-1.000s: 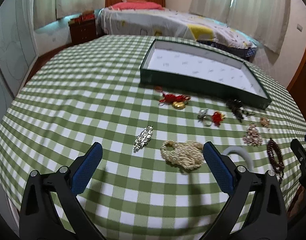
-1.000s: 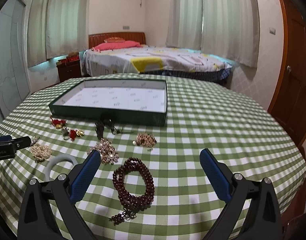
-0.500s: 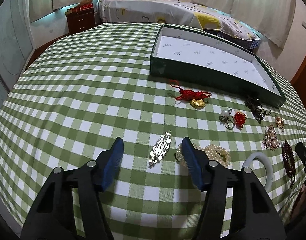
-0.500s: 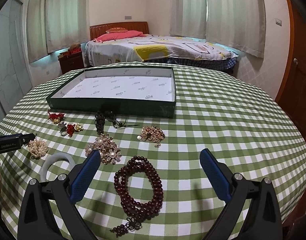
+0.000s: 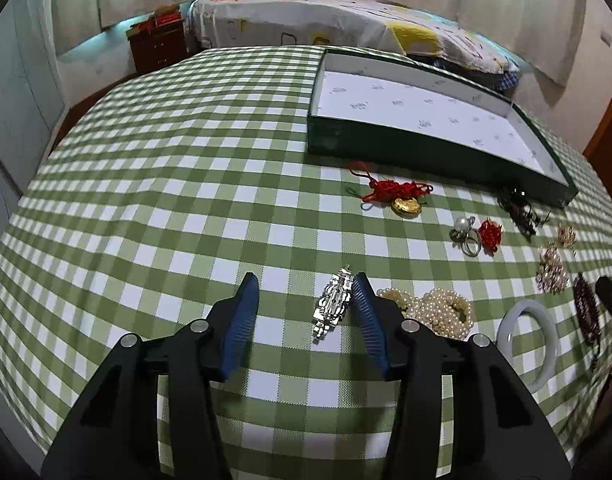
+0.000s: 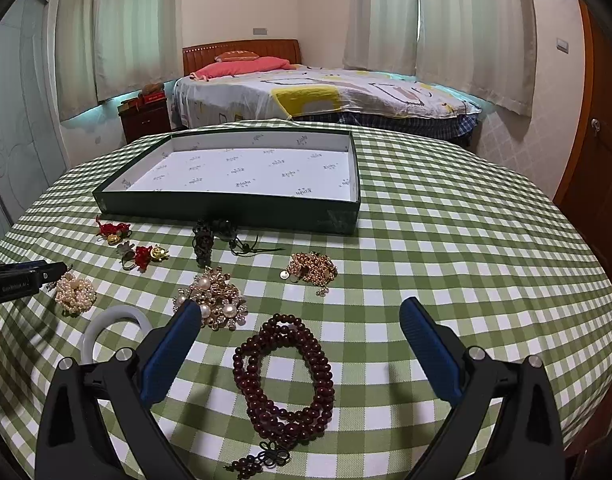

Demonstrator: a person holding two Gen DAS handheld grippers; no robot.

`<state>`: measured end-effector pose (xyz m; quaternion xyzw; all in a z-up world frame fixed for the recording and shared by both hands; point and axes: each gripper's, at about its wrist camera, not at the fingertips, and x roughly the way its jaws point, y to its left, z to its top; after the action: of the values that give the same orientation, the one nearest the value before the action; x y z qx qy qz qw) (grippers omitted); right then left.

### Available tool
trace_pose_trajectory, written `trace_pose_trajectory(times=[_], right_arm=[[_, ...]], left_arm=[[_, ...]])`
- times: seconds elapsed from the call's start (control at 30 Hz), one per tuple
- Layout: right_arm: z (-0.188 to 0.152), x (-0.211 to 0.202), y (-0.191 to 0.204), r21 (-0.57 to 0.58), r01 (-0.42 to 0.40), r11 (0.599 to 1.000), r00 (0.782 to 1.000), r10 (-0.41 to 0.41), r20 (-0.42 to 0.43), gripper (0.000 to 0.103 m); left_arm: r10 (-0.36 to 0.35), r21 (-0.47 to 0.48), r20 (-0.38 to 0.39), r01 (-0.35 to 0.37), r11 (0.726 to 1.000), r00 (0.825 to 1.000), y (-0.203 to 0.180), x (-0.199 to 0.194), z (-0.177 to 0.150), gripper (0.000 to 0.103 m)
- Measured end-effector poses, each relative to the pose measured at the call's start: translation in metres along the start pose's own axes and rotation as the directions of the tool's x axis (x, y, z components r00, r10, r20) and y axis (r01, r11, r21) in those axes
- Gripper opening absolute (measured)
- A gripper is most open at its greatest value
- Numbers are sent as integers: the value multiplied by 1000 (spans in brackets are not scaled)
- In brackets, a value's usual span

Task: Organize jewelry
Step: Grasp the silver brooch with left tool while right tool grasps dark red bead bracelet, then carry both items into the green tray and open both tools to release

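Note:
A silver link clasp (image 5: 334, 304) lies on the green checked cloth between the jaws of my left gripper (image 5: 306, 280). Those jaws are closing; the right pad sits against the clasp's edge and the left pad stands well clear of it. My right gripper (image 6: 301, 306) is open wide over a coil of dark red beads (image 6: 320, 364), without touching them. The flat green box (image 5: 426, 156) with its white printed lining sits farther back, and the right wrist view shows the box (image 6: 226, 208) holding nothing.
Beside the clasp are a pearl bundle (image 5: 438, 308) and a white bangle (image 5: 546, 344). Nearer the box lie a red knot with a gold pendant (image 5: 402, 196), a pearl ring (image 5: 468, 236), a dark tassel (image 5: 518, 208), a pearl brooch (image 6: 214, 300) and a gold chain (image 6: 312, 268).
My left gripper shifted left from over the pearls to the silver clasp, came lower, and its jaws narrowed around it. The right gripper edged closer over the red beads, still wide.

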<state>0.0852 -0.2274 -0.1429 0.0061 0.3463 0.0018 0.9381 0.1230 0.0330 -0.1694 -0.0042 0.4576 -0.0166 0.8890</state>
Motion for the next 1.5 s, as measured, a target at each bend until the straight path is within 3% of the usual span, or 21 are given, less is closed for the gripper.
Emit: trace_pose_trajectory(times=[0.17, 0.4, 0.8, 1.17, 1.2, 1.27, 1.4, 1.5], right_arm=[[0, 1, -1, 2, 0, 1000, 1000, 0, -3, 97], [-1, 2, -2, 10, -2, 1000, 1000, 2, -8, 97], [-7, 0, -7, 14, 5, 1000, 999, -4, -53, 97], [-21, 18, -5, -10, -10, 1000, 988, 8, -153, 94], [-22, 17, -5, -10, -12, 1000, 989, 10, -150, 92], [-22, 13, -3, -14, -27, 1000, 990, 25, -138, 66], [-21, 9, -1, -20, -53, 998, 990, 50, -133, 47], [-22, 6, 1, -16, -93, 996, 987, 90, -132, 26]], left_arm=[[-4, 55, 10, 3, 998, 1000, -12, 1, -1, 46], [-42, 86, 27, 39, 996, 999, -16, -1, -3, 17], [-44, 52, 37, 42, 998, 998, -9, -6, -6, 17], [-44, 38, 51, 42, 998, 998, -8, -10, -6, 17], [-43, 37, 52, 41, 999, 998, -8, -10, -6, 17], [-42, 34, 53, 40, 999, 998, -7, -10, -7, 17], [-42, 31, 57, 40, 999, 997, -7, -11, -7, 17], [-43, 30, 67, 41, 999, 997, -8, -14, -6, 17]])
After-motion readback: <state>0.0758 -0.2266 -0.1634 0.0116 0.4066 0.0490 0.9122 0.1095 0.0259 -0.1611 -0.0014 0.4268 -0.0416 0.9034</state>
